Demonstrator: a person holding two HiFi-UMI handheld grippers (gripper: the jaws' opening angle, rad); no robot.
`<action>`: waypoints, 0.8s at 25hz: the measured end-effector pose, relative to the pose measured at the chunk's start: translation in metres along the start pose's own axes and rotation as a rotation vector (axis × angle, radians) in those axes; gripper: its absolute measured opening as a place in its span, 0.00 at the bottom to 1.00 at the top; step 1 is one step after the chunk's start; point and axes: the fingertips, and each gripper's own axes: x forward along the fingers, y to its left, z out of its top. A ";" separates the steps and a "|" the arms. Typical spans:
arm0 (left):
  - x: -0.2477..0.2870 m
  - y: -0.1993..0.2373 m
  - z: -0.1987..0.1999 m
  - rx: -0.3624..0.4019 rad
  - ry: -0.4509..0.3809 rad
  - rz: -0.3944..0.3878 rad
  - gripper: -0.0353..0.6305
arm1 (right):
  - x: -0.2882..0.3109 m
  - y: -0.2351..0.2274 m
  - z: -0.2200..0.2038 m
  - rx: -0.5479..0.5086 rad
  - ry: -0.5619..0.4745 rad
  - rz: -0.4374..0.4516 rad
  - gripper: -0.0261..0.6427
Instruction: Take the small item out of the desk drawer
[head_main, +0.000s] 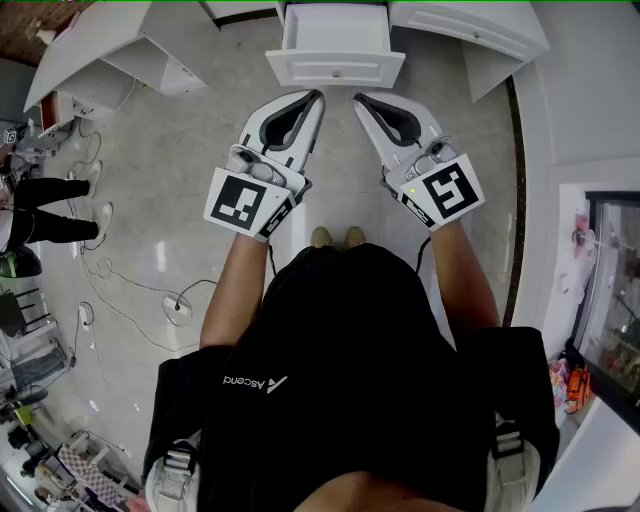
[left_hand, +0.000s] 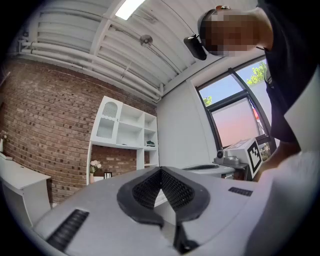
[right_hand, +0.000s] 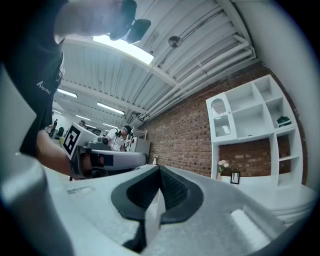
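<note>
Drawer (head_main: 335, 68) stands open from the white desk (head_main: 470, 25), knob front toward the person. Small item: can't make it out, since the drawer interior reads as washed-out white in the head view. Left gripper (head_main: 317, 97) and right gripper (head_main: 359, 99) are side by side just short of the drawer front, tips near each other, clear of it. Both jaw pairs are pressed together with nothing between them. Shoes (head_main: 337, 237) are on the grey floor (head_main: 180, 200) below the grippers.

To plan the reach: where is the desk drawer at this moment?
In the head view the drawer stands pulled out at top centre, just ahead of the left gripper and right gripper.
</note>
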 end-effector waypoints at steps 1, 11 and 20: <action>0.002 0.000 -0.001 0.004 0.001 0.000 0.05 | 0.000 -0.001 -0.001 -0.002 0.001 0.001 0.04; 0.021 0.000 -0.002 0.019 -0.001 0.016 0.05 | -0.005 -0.020 -0.001 0.012 -0.020 0.020 0.04; 0.043 0.009 -0.007 0.034 -0.002 0.068 0.05 | -0.005 -0.049 -0.007 0.000 -0.021 0.049 0.04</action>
